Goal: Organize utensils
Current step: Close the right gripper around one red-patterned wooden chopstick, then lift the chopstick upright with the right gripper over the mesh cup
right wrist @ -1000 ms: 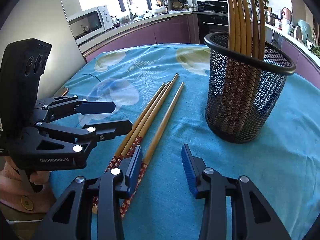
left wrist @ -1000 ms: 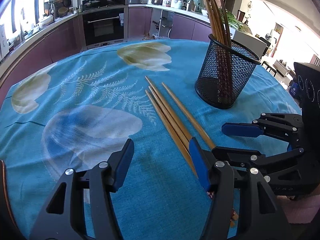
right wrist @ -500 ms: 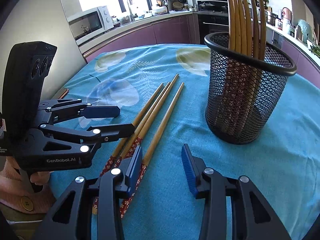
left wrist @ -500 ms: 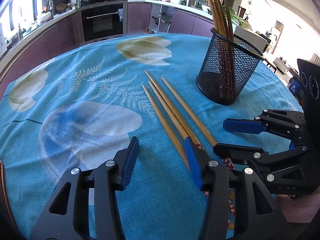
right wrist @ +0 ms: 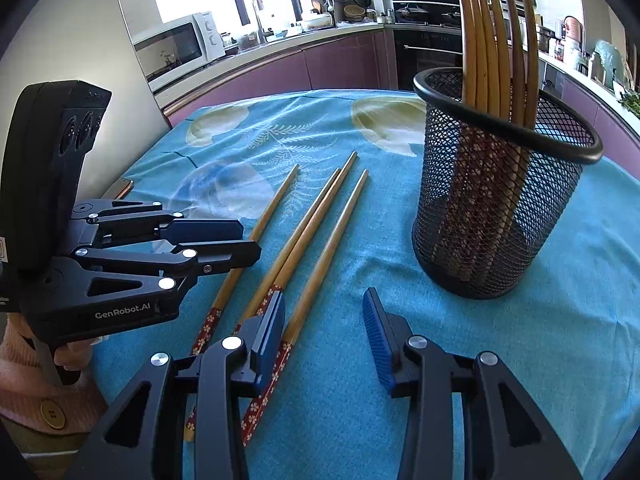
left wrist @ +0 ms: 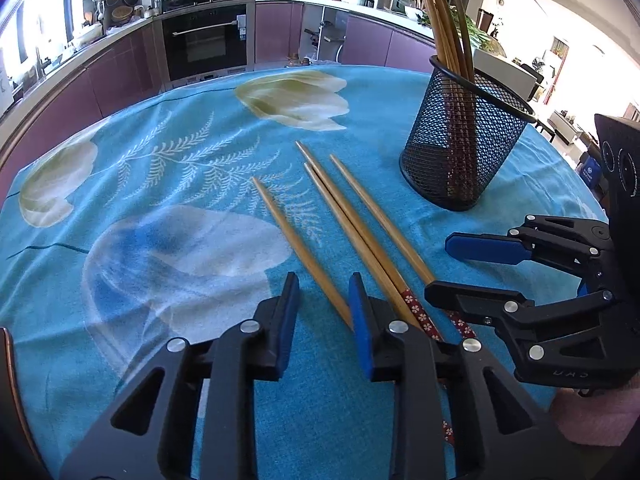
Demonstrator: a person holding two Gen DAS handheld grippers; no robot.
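Several wooden chopsticks with red flowered ends lie on the blue tablecloth. One chopstick [left wrist: 297, 246] [right wrist: 256, 240] lies apart, to the left of three others [left wrist: 360, 224] [right wrist: 316, 224]. My left gripper [left wrist: 323, 312] [right wrist: 240, 240] is open, its jaws on either side of the lone chopstick's thick part. My right gripper [right wrist: 324, 332] [left wrist: 440, 268] is open and empty, low over the thick ends of the three chopsticks. A black mesh cup [left wrist: 460, 148] [right wrist: 496, 200] stands upright beyond, with several chopsticks in it.
The round table's edge [right wrist: 120, 190] runs close at the left. Kitchen counters and an oven [left wrist: 208, 40] stand behind the table. A microwave [right wrist: 176, 46] sits on the far counter.
My left gripper has narrowed and moved left and forward. One chopstick now lies apart from the other three, between the left jaws. The right gripper has stayed still.
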